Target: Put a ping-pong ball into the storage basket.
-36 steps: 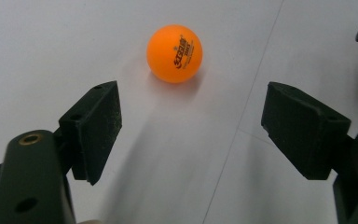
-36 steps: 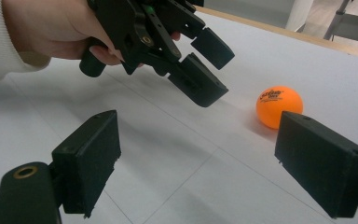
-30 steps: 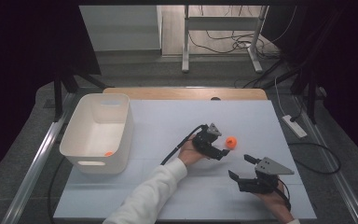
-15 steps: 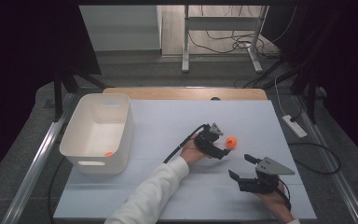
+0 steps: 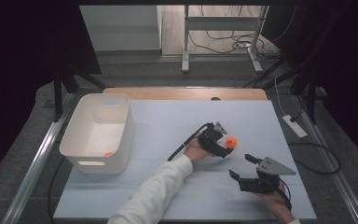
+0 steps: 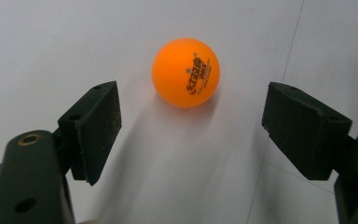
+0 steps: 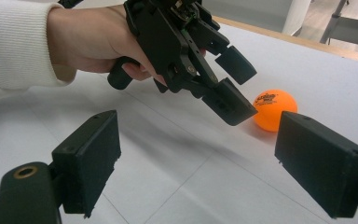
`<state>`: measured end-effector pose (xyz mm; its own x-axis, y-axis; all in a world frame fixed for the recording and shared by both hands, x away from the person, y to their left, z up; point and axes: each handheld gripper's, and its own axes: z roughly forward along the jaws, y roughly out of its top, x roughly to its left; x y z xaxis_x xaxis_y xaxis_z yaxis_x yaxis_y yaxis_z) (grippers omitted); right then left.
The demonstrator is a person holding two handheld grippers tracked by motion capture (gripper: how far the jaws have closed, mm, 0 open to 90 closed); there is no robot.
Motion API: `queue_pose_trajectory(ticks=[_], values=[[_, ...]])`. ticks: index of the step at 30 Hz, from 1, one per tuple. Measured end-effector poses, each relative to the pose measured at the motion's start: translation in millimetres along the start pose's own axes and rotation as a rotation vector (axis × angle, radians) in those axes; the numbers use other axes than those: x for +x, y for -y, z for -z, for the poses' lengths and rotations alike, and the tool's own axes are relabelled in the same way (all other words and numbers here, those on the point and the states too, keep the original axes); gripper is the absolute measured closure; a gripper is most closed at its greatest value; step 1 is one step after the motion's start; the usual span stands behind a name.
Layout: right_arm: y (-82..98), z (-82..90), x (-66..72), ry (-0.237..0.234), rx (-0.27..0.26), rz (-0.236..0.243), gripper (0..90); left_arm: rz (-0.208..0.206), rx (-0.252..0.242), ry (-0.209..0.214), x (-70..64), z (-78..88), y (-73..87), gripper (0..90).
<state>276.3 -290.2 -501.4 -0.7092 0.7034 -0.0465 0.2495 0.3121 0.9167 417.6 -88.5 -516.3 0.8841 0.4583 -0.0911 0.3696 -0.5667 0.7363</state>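
1. White plastic bin [image 5: 98, 133] sits at the left of the high view, on the pale table [image 5: 168, 121]; a small orange thing [image 5: 108, 153] lies on its floor near the front wall, too small to name.
2. Moving right, a white sleeve [image 5: 156, 186] runs up from the bottom centre of the frame to the left hand [image 5: 195, 150].
3. That hand holds the left gripper [image 5: 224, 145] just right of centre, its jaws spread and pointing right at the ball [image 5: 231, 141].
4. In the left gripper view the orange ball [image 6: 185, 72] lies on the table at upper centre, just beyond the two pad tips and between their lines, touching neither; black and red print shows on its side.
5. Nothing is pinched there: the ball rests free on the surface, with its shadow falling toward the bottom of the frame.
6. Further right and lower in the high view, the right gripper [image 5: 241, 167] sits in the lower right, held by the right hand [image 5: 272, 200], with a grey plate [image 5: 272, 165] on top.
7. Its jaws also stand wide apart with nothing between them, aimed toward the upper left.
8. In the right gripper view the left gripper [image 7: 235, 86] reaches in from the upper left, and the ball [image 7: 274, 108] lies at centre right, just past its tips.
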Motion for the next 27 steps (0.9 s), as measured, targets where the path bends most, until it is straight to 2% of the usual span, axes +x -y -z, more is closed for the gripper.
queue_pose_trajectory(ticks=[20,27], values=[[0.1,2.2,-0.5,0.005,-0.002,-0.008,14.1,0.004,0.025,0.005,4.7,-16.6,-8.5,21.0],[0.5,2.2,-0.9,0.004,-0.005,-0.01,14.1,0.01,0.017,0.021,5.9,-19.5,-10.2,26.3]])
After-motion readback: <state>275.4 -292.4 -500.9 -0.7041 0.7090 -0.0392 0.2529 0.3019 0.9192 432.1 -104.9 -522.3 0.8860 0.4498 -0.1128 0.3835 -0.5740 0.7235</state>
